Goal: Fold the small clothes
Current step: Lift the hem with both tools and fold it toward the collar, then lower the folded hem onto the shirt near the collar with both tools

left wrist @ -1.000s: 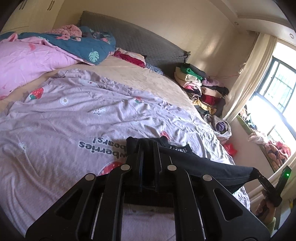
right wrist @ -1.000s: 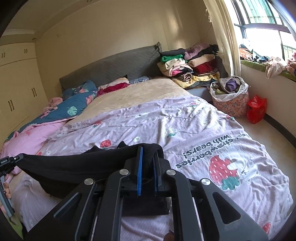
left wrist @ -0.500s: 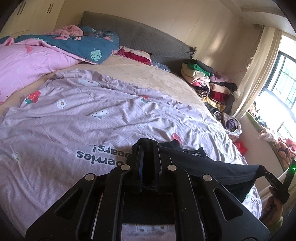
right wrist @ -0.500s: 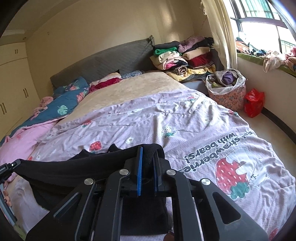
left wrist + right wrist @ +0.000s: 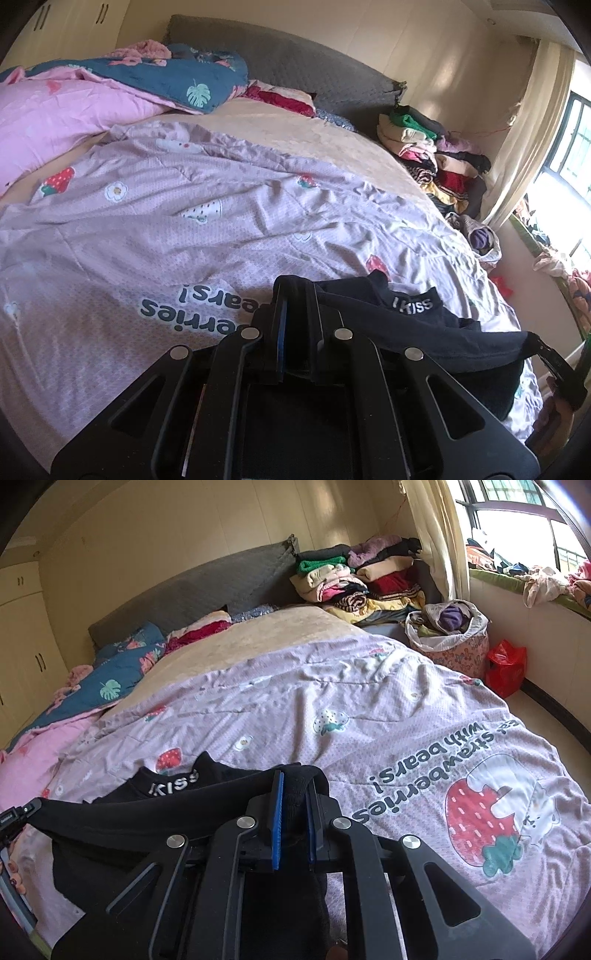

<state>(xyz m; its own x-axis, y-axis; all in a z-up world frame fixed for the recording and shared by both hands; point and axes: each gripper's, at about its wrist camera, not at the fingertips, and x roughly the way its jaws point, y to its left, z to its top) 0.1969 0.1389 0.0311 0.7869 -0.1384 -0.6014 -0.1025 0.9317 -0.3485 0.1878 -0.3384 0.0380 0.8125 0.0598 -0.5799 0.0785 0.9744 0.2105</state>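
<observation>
A black garment [image 5: 424, 328] with white "KISS" lettering on its collar hangs stretched between my two grippers, low over a lilac strawberry quilt [image 5: 184, 229]. The left gripper [image 5: 295, 291] is shut on one folded end of the cloth. At the right edge of that view, the right gripper [image 5: 554, 363] pinches the other end. In the right wrist view the right gripper [image 5: 295, 779] is shut on the black garment [image 5: 129, 812], whose collar rests on the quilt [image 5: 369, 701]. The left gripper [image 5: 18, 812] shows at the left edge with a hand below it.
A tall pile of folded clothes [image 5: 354, 579] sits at the bed's far right corner by the grey headboard [image 5: 295, 70]. A full laundry basket [image 5: 447, 635] and a red bag [image 5: 506, 664] stand on the floor. Pink and teal bedding [image 5: 92, 103] is heaped at the far left.
Both grippers have moved forward and down toward the quilt, carrying the stretched black garment. Its collar with the lettering now shows and lies on the quilt.
</observation>
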